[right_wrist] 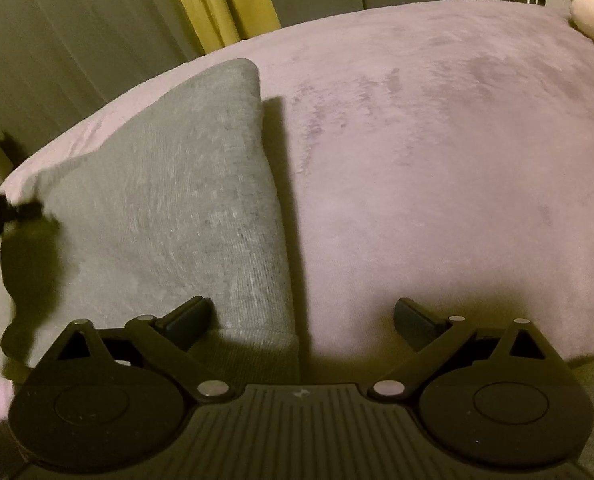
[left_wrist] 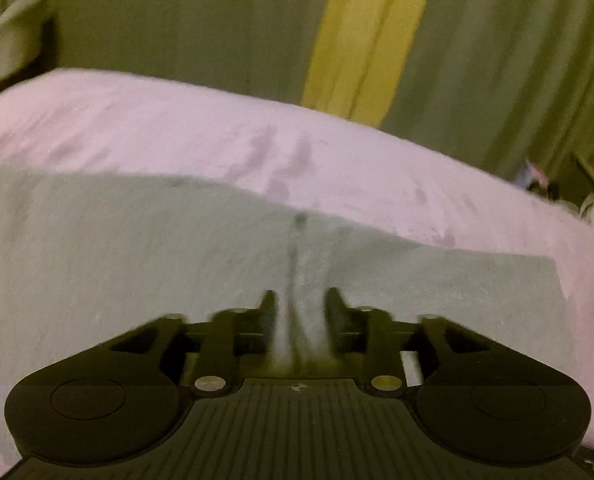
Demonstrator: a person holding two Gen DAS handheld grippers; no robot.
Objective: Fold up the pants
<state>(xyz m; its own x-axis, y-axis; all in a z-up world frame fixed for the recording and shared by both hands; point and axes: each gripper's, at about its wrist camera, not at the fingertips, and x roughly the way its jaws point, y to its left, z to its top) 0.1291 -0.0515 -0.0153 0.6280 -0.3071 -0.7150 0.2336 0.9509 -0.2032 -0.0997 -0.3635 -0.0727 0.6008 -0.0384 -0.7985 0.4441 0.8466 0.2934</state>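
Grey sweatpants (right_wrist: 169, 208) bunch in my nearly closed left gripper (left_wrist: 299, 300), seemingly for folding, while my right gripper (right_wrist: 303, 314) waits spread, empty.

The pants (left_wrist: 137, 260) are pale grey knit, spread flat across the near part of the bed (left_wrist: 177, 120), which has a pink plush cover. A pinched ridge of the cloth rises at the near edge. In the right wrist view one folded part (right_wrist: 185, 208) tapers toward the bed's far edge, with a ribbed hem at the near edge.
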